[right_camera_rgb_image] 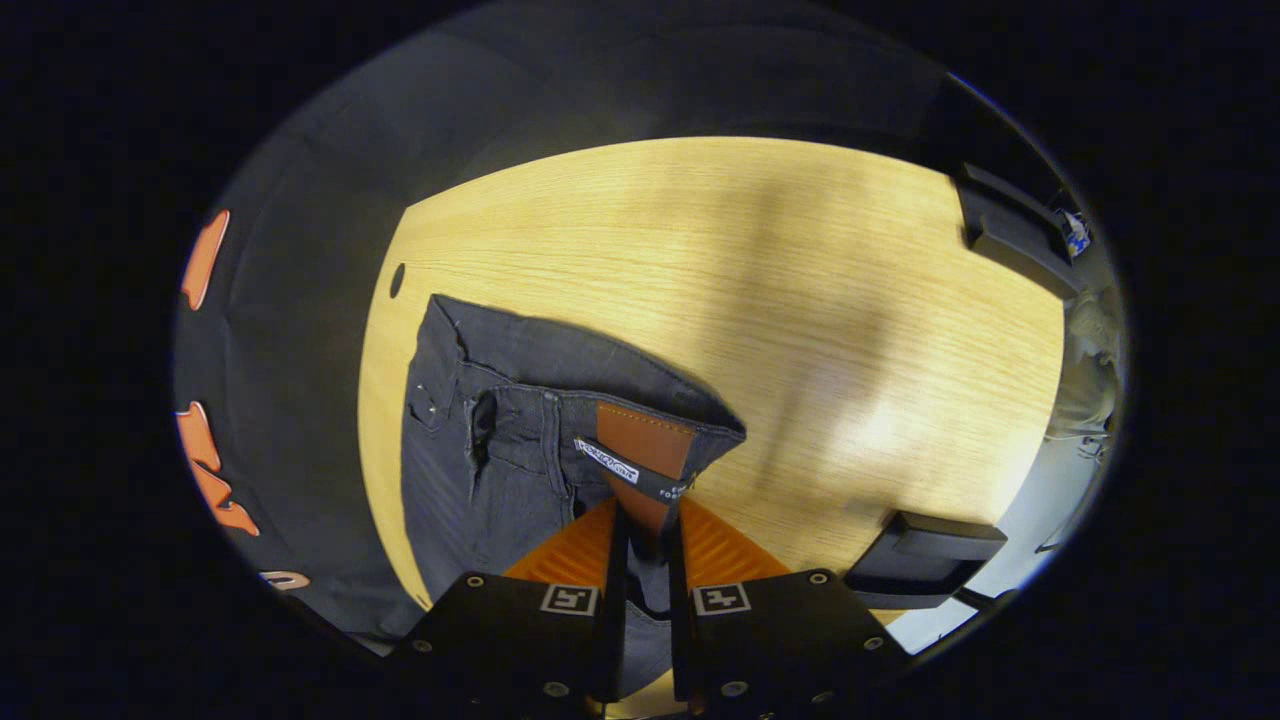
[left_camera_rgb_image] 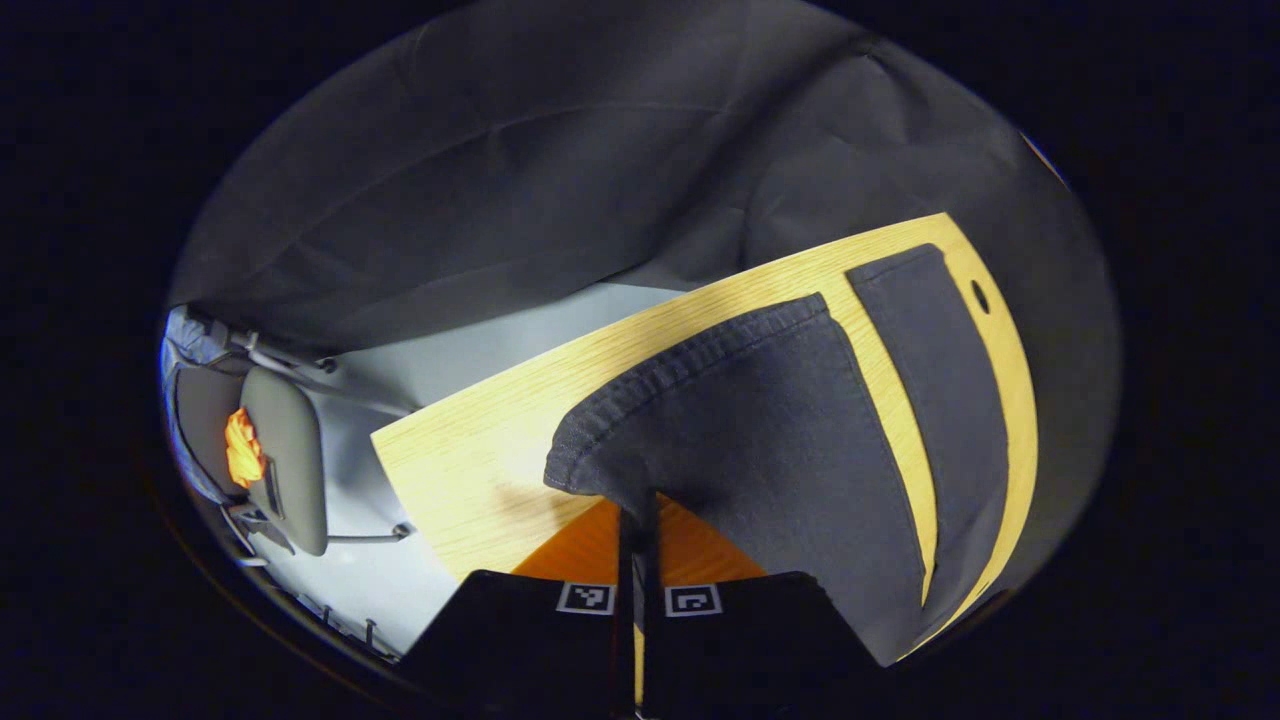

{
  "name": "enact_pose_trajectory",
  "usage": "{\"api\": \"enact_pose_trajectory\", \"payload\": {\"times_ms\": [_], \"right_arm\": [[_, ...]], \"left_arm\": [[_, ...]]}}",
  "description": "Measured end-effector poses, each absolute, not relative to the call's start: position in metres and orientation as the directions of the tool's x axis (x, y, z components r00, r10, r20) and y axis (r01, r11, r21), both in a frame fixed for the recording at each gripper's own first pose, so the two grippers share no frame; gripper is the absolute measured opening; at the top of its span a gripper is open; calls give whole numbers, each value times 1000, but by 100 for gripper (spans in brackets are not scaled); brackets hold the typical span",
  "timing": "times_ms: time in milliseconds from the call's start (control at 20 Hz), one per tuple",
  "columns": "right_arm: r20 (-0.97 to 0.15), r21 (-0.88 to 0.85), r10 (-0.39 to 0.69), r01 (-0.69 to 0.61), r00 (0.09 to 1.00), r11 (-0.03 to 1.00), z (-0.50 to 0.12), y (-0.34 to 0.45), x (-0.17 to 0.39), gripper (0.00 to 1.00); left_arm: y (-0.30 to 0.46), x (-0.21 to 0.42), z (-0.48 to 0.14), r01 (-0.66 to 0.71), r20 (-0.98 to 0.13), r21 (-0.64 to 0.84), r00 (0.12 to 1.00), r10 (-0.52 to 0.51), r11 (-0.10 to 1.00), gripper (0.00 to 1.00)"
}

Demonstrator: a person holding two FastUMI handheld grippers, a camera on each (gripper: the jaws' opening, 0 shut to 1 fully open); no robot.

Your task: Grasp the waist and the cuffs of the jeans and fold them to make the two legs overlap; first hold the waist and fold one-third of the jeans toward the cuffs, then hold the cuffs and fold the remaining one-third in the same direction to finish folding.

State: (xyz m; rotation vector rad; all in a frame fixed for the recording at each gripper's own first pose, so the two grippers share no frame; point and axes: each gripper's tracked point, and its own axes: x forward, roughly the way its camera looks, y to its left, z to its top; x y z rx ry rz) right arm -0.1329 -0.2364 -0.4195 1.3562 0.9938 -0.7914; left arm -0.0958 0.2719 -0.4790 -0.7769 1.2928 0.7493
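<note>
Dark grey jeans (left_camera_rgb_image: 760,430) lie on a light wooden table (left_camera_rgb_image: 470,470). In the left gripper view two legs run away from me with a strip of table between them, the far leg (left_camera_rgb_image: 940,390) flat. My left gripper (left_camera_rgb_image: 637,518) is shut on the corner of the near leg's cuff (left_camera_rgb_image: 640,390), which is lifted a little. In the right gripper view the waist (right_camera_rgb_image: 560,420) with its brown leather patch (right_camera_rgb_image: 645,440) is raised off the table (right_camera_rgb_image: 800,300). My right gripper (right_camera_rgb_image: 645,528) is shut on the waistband just below the patch.
A grey chair (left_camera_rgb_image: 285,460) stands on the pale floor beyond the table's left end. A cable hole (left_camera_rgb_image: 980,296) sits near the table's far corner, the same hole (right_camera_rgb_image: 397,280) showing beside the waist. Black chair armrests (right_camera_rgb_image: 930,560) (right_camera_rgb_image: 1010,235) flank the table's right edge.
</note>
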Motion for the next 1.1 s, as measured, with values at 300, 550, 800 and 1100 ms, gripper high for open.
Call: {"api": "enact_pose_trajectory", "payload": {"times_ms": [300,550,800,1100], "right_arm": [[-839,539,72,842,539,-22,-399,-238,-130,9],[-799,601,31,799,600,23,-373,-243,-119,9],[-762,647,30,759,647,68,-337,-243,-99,9],[-751,661,54,748,659,64,-322,-244,-80,9]], "left_arm": [[265,-71,-456,-810,-949,-256,315,23,528,1],[256,-34,-402,-735,-877,-385,479,27,558,1],[261,2,-356,-706,-820,-453,570,57,545,1],[274,39,-323,-685,-792,-464,604,84,561,0]]}}
